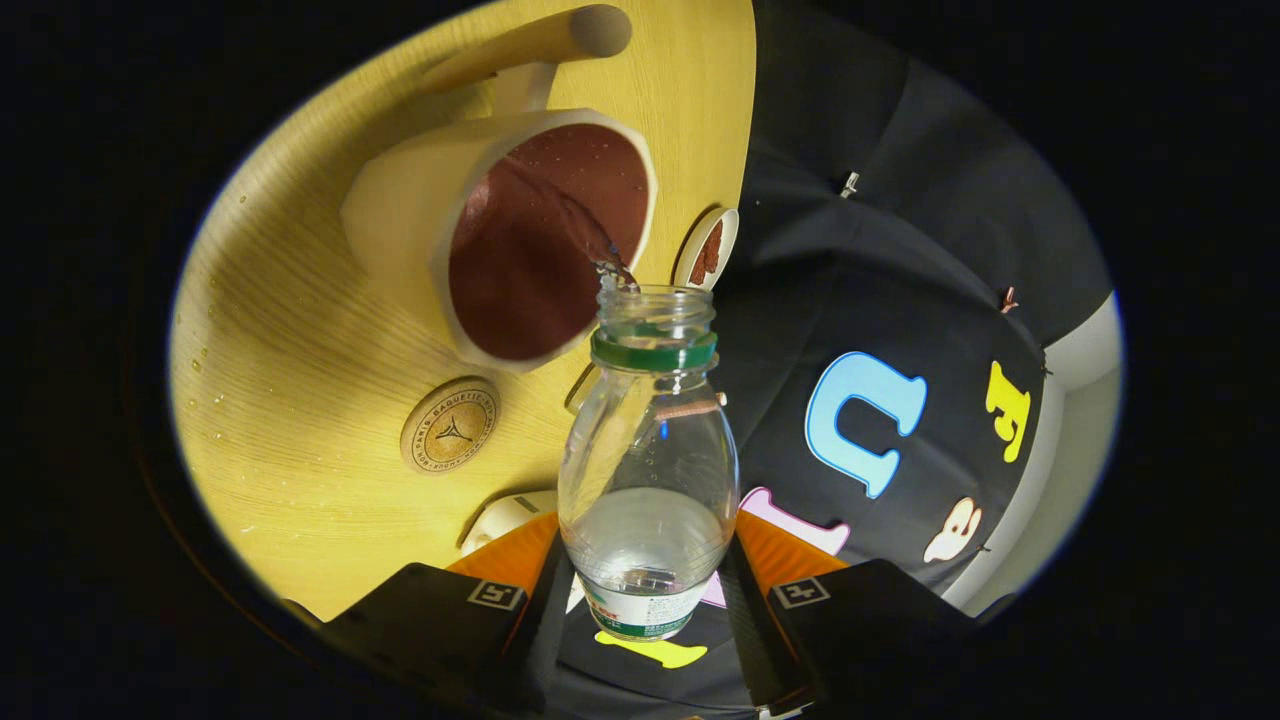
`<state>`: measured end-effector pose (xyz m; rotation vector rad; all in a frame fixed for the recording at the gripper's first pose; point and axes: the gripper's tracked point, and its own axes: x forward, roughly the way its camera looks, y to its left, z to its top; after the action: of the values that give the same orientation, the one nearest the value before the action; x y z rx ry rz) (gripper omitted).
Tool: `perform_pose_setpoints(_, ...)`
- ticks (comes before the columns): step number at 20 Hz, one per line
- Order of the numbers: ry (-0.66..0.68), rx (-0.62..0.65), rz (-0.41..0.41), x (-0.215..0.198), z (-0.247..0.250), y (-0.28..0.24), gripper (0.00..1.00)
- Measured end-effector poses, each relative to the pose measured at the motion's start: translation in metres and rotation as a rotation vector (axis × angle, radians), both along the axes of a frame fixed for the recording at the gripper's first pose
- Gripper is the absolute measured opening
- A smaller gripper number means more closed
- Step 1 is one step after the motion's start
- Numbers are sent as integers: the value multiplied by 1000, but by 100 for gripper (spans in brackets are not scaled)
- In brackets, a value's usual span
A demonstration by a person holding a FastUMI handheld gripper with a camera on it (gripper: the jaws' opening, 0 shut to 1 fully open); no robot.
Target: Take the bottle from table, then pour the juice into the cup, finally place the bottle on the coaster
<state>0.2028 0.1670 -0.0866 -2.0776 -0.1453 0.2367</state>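
My gripper (645,590) is shut on a clear plastic bottle (648,470) with a green neck ring, both fingers pressing on its lower body. The bottle is tipped, its open mouth at the rim of a cream cup (500,235) with a dark reddish-brown inside. A thin stream runs from the mouth into the cup. Little liquid shows in the bottle. A round wooden coaster (450,424) with a stamped emblem lies on the yellow wooden table (280,330), beside the cup and ahead of my left finger.
A wooden handle (540,45) reaches out beyond the cup. A small round dish (707,250) with something brown sits at the table's edge past the bottle mouth. Drops of liquid dot the table. A white object (505,518) lies near my left finger.
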Motion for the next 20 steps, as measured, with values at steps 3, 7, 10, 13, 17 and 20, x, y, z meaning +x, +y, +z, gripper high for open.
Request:
perform_pose_setpoints(3, 0, -20, 7, 1, 2, 2, 74)
perform_pose_setpoints(7, -6, -55, 20, -1, 5, 3, 75)
perform_pose_setpoints(10, -11, -71, 29, -1, 9, 6, 74)
perform_pose_setpoints(13, -13, -90, 40, 0, 11, 8, 74)
perform_pose_setpoints(17, -8, -114, 49, -1, 9, 9, 74)
perform_pose_setpoints(20, -11, -144, 58, -2, 14, 9, 74)
